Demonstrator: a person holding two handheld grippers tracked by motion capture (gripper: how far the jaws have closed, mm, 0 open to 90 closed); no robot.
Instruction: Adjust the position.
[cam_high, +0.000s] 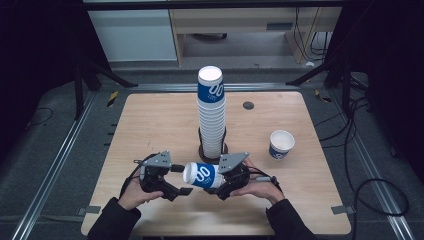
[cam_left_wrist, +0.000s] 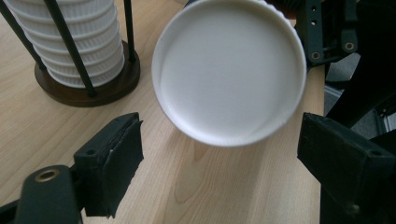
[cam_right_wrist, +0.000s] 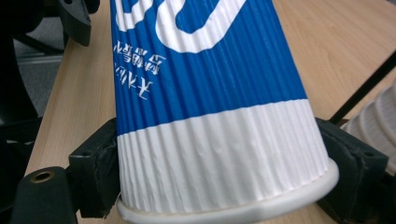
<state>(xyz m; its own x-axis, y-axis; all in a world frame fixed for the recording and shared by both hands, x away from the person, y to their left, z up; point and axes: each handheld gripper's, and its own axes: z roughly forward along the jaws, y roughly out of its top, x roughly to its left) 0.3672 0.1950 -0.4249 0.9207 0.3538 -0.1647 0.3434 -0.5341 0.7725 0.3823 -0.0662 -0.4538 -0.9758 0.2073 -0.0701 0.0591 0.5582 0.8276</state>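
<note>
A blue-and-white ribbed paper cup (cam_high: 202, 175) lies on its side just above the table, near the front edge. My right gripper (cam_high: 220, 182) is shut on its rim end; in the right gripper view both pads press the cup (cam_right_wrist: 205, 93) near the white lip. My left gripper (cam_high: 180, 180) stands open at the cup's base end. In the left gripper view the white round base (cam_left_wrist: 229, 70) faces the camera, and the pads (cam_left_wrist: 116, 158) stand apart from it on either side.
A tall stack of the same cups (cam_high: 211, 115) stands in a black-rod holder on a brown round base (cam_left_wrist: 84, 91) at the table's middle, just behind both grippers. One upright cup (cam_high: 281, 144) stands at the right. The wooden table (cam_high: 150, 125) has bare room at the left.
</note>
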